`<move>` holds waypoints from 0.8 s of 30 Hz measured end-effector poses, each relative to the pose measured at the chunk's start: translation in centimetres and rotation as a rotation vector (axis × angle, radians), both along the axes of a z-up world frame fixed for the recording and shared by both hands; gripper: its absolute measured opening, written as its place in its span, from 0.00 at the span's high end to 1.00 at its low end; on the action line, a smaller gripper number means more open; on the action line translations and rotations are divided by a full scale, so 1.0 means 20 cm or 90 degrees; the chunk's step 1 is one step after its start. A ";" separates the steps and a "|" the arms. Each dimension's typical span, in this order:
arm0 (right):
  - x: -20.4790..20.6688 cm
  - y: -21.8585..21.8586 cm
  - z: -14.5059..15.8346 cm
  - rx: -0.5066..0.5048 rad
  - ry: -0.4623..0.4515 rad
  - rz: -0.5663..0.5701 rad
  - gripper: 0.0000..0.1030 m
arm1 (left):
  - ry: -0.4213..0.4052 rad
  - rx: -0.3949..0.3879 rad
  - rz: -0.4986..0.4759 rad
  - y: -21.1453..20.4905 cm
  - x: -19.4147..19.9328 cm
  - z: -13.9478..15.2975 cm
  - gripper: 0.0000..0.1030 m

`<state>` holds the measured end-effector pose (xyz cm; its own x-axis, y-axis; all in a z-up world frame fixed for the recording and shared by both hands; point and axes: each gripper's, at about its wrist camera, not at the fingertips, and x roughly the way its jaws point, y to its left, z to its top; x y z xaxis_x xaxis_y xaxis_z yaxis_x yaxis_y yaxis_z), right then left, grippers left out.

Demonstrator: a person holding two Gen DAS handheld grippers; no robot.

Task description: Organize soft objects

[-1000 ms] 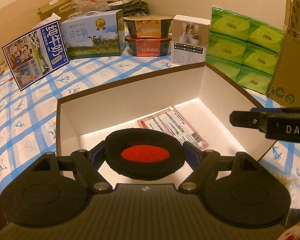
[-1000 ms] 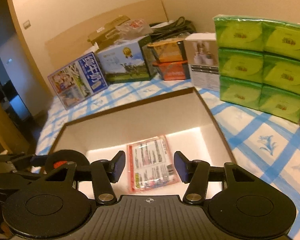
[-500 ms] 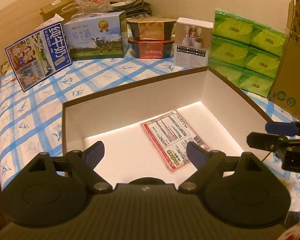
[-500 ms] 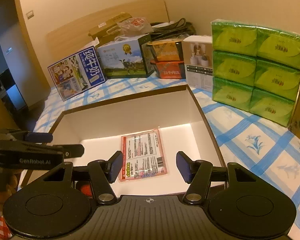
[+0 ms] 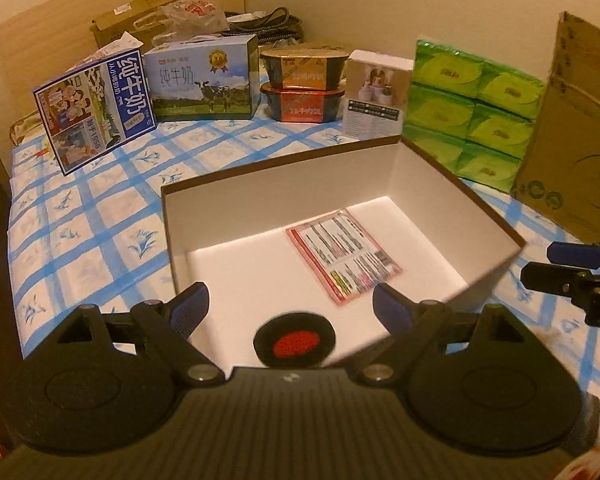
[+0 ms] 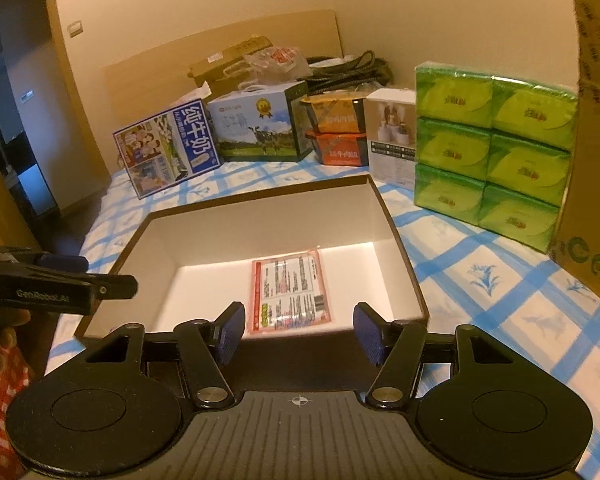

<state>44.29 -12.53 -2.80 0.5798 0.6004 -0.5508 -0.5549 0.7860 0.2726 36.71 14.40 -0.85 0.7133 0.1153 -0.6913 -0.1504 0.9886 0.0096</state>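
— Black foam, one round pad [image 5: 294,340] with a red centre: lying loose on the white floor of the box [image 5: 476,204], low between the left gripper's [image 5: 291,312] fingers and a little beyond them. Nothing presses on it.

— So the left one is released?

— Spread wide, empty. Blue pads stand well apart on either side of the foam pad, neither touching it. The right gripper [image 6: 299,332] is likewise parted, about halfway, with nothing between its fingers; the near wall of the box sits just ahead of them.

— Step in hand?

— My reading: one soft item is deposited, and both hands are free for the next. No further loose soft item shows near the fingers in either view, so the next move calls for finding one first, then bringing it over the rim and setting it down beside the foam pad, not on top of it.

— Box contents, itemised?

— Item one, the foam pad, near corner on the left gripper's side. Item two, a flat printed packet [image 6: 290,292] with a pink border, lying mid-floor, beyond the right gripper's fingers. Remainder of the floor: bare.

— And around the box?

— Beyond the fingers: green tissue packs [image 6: 492,156] stacked to the right, milk cartons [image 5: 204,80] at the back. A checked blue cloth [image 5: 84,216] lies underneath.
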 end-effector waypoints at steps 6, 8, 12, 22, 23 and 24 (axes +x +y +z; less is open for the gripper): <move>-0.22 -0.14 0.05 0.000 -0.004 -0.018 0.42 | -0.014 -0.011 -0.003 -0.03 -0.24 0.07 0.15; -0.29 -0.18 0.06 0.000 0.000 -0.024 0.42 | -0.020 -0.019 -0.003 -0.04 -0.32 0.09 0.15; -0.43 -0.26 0.07 0.002 0.008 -0.035 0.42 | -0.031 -0.018 -0.008 -0.07 -0.47 0.13 0.15; -0.70 -0.42 0.07 0.012 0.052 -0.069 0.42 | -0.030 -0.019 -0.026 -0.16 -0.72 0.16 0.15; -0.72 -0.44 0.07 0.012 0.055 -0.072 0.42 | -0.029 -0.019 -0.025 -0.16 -0.75 0.16 0.15; -0.74 -0.45 0.07 0.012 0.058 -0.074 0.42 | -0.026 -0.020 -0.025 -0.17 -0.77 0.15 0.15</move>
<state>29.53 -21.44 -1.47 0.5938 0.5426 -0.5941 -0.4328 0.8379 0.3327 21.36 11.03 2.23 0.7445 0.0650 -0.6645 -0.1108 0.9935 -0.0270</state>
